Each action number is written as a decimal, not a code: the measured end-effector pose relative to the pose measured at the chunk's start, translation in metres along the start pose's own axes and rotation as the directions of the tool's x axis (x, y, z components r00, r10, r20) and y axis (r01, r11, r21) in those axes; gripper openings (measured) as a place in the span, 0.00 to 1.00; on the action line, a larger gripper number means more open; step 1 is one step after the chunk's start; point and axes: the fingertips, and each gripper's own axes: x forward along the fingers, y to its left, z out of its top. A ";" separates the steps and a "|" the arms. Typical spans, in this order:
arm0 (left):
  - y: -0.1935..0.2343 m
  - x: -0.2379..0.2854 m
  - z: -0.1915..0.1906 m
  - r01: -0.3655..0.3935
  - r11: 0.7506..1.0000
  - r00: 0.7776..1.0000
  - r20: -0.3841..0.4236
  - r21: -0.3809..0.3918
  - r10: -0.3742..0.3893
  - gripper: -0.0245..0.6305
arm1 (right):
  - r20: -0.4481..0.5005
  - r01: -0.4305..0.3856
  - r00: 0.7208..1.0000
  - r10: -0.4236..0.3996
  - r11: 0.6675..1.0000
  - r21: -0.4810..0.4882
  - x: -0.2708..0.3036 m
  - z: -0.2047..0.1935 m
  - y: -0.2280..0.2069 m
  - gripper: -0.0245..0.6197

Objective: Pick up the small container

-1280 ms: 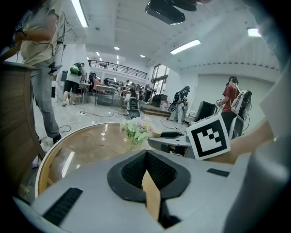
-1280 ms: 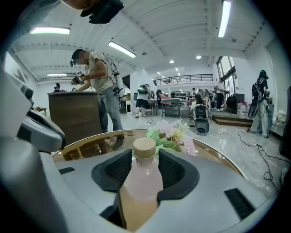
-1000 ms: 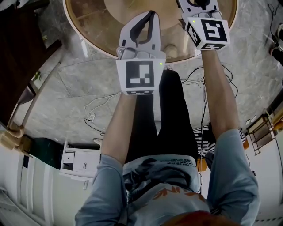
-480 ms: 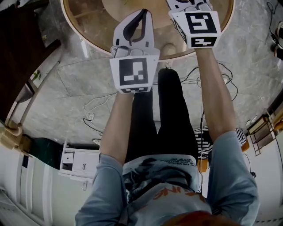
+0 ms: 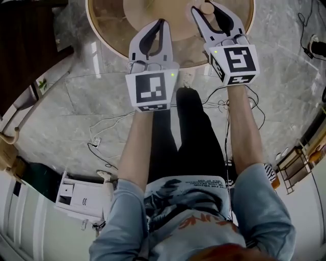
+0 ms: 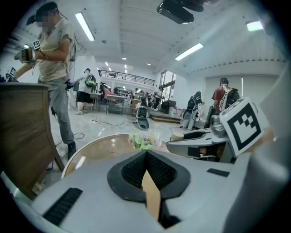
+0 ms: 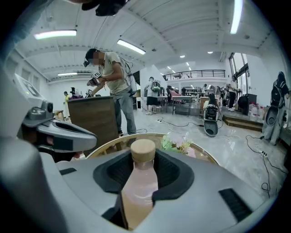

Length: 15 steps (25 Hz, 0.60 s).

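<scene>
Arms outstretched; left gripper (image 5: 162, 24) closed (empty), right gripper (image 5: 208, 12) tight on small container (image 7: 139, 181)

Found small container (image 7: 140, 182) between just-closing jaws of right gripper (image 5: 210, 11), over round table (image 5: 104, 25); left gripper (image 5: 162, 23) alongside, leftward; flowers (image 7: 177, 142) behind on table.

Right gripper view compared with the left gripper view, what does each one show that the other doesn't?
Only the right gripper view: a pink bottle gripped in its own jaws, which have just been closing. Only the left gripper view: its own jaws shut, empty, with the right gripper alongside. Both: the round table, the flowers on it, and a person at a wooden cabinet.
</scene>
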 end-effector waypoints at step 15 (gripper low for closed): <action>-0.046 -0.130 0.173 -0.171 0.982 0.962 0.204 -0.075 0.183 0.07 | 0.184 -0.026 0.983 0.020 0.999 0.027 -0.185 0.173 0.009 0.27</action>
